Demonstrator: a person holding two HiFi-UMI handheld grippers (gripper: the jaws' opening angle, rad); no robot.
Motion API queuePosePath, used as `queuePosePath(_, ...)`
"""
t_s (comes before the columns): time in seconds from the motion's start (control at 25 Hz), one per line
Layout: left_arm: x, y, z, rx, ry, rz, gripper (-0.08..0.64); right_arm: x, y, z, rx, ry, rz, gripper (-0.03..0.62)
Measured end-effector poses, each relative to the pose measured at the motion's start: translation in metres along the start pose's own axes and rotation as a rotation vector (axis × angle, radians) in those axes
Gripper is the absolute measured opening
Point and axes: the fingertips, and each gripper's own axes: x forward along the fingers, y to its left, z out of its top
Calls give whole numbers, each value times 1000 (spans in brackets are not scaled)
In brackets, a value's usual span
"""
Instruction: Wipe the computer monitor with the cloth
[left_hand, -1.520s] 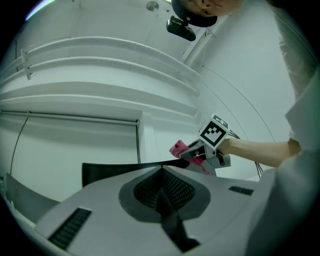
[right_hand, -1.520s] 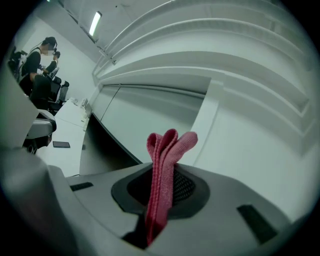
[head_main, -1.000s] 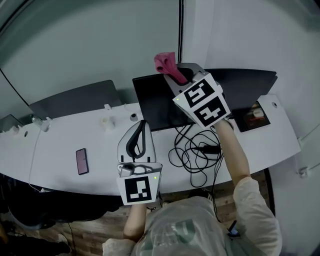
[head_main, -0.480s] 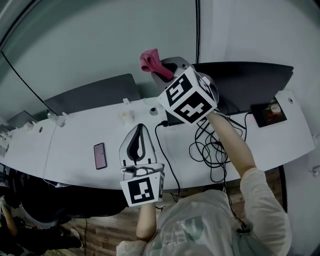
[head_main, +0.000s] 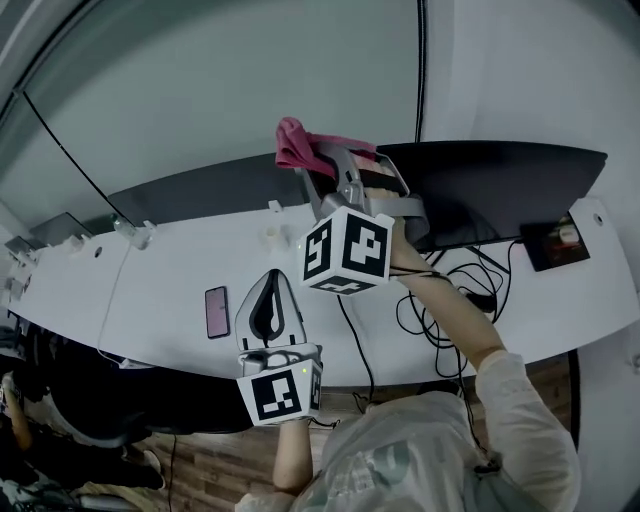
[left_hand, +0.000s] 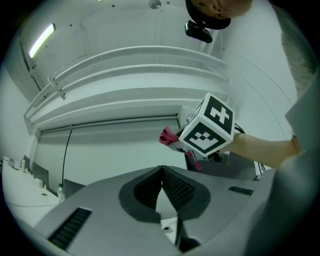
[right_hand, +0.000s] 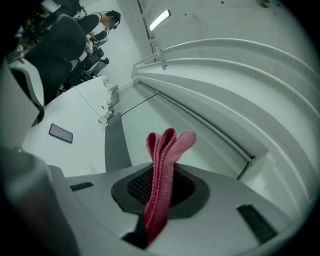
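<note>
a long white counter (head_main: 150, 290) runs under both hand-held grippers. the dark computer monitor (head_main: 500, 185) stands on it, just to the right of the right hand-held gripper (head_main: 325, 165), whose jaws point at the screen's left edge. this hand-held gripper is clamped on a folded pink cloth (right_hand: 162, 160), which sticks out past the jaw tips in a loop; i cannot tell whether it touches the screen. the left hand-held gripper (left_hand: 161, 172) hovers low over the counter's near part, jaw tips pressed together with nothing between them. black cables (head_main: 440, 300) lie tangled below the right one. a phone (head_main: 217, 312) lies flat just left of the left one.
</note>
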Motion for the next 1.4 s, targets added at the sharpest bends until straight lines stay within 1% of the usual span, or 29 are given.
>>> queuePosePath(0.16,-13,32,-11,-11,34,86,14,20,21,-9,-82,58,-22,54)
queuePosePath(0.28,-19,44,-17,-13,51,119,14,24,24,-22,-121,114,-72,54)
queuePosePath(0.44,-18,50,-23,-13,58,131,14,27,19,-37,-84,159,-157,55)
queuePosePath(0.6,-30,49,-32,-24,85,151,14,18,28,-49,-2,171,-210,54)
queuePosePath(0.68,-31,51,-36,-26,93,155,14,17,38,-56,52,181,-201,55)
queuePosePath(0.76,-29,52,-40,-28,104,155,15,17,48,-63,83,192,-189,55)
queuePosePath(0.84,-27,52,-45,-30,118,148,14,17,59,-72,94,204,-180,54)
queuePosePath(1.0,-28,49,-60,-26,162,133,14,19,91,-94,138,244,-137,54)
queuePosePath(1.24,-31,47,-87,12,249,107,14,22,148,-138,189,323,-91,55)
queuePosePath(1.4,-31,46,-104,32,288,96,15,24,187,-165,193,361,-39,55)
